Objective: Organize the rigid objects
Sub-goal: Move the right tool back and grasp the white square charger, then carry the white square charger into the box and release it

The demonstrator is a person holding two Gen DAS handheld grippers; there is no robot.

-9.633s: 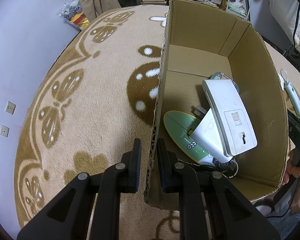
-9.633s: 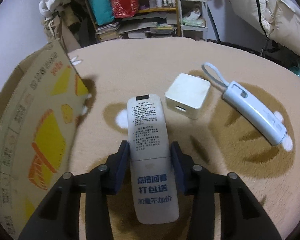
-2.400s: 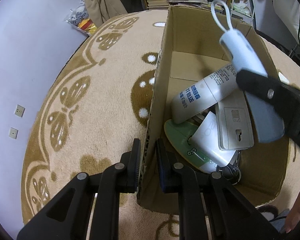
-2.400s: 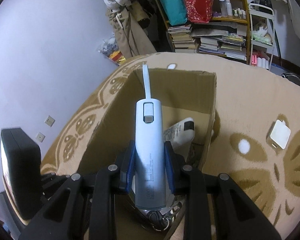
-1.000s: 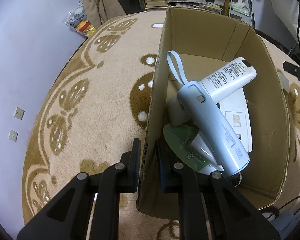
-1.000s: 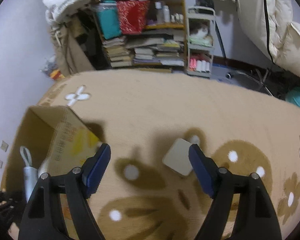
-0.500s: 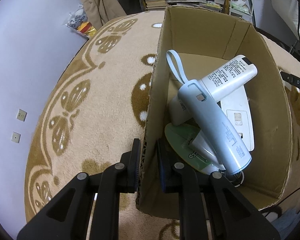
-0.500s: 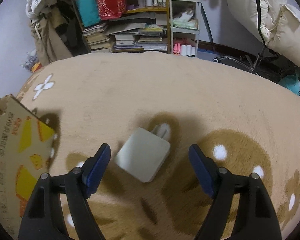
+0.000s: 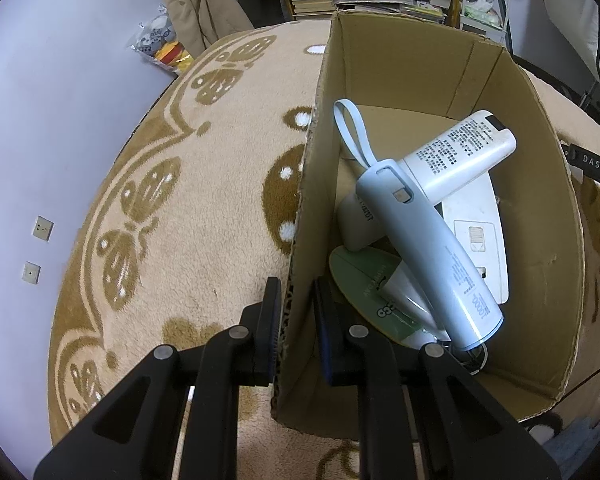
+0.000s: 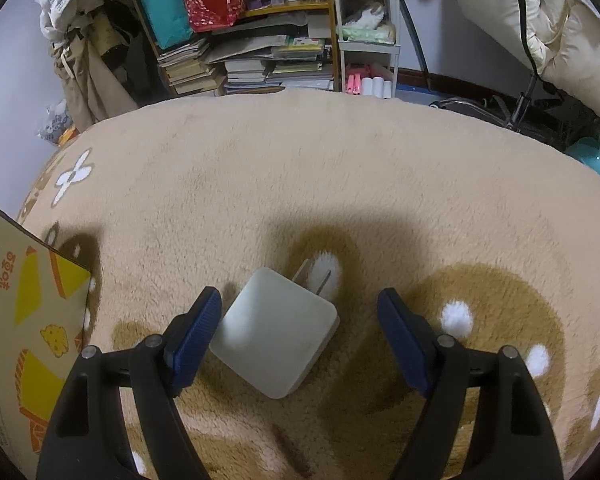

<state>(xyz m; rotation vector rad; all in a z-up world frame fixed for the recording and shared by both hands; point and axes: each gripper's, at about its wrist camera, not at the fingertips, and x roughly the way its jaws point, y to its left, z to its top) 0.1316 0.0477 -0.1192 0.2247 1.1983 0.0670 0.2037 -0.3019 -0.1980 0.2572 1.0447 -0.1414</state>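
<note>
My left gripper (image 9: 296, 300) is shut on the near wall of the open cardboard box (image 9: 312, 184), one finger outside and one inside. In the box lie a pale blue power bank (image 9: 428, 248) with a loop strap, a white remote (image 9: 460, 160), a white flat device (image 9: 476, 240) and a green disc (image 9: 360, 276). In the right wrist view a white square charger (image 10: 276, 332) with its plug prongs out lies on the carpet. My right gripper (image 10: 300, 320) hangs open just above it, the charger nearer the left finger (image 10: 196, 332).
The box's printed outer wall (image 10: 24, 320) stands at the left of the right wrist view. Beige patterned carpet (image 10: 340, 184) spreads around. Bookshelves, stacked books (image 10: 252, 68) and a white cart (image 10: 364, 36) line the far side; a coat and bedding sit at the edges.
My right gripper has swung away from the box and dropped lower over the white charger, which now sits between its open fingers. The left gripper and the box have stayed put.
</note>
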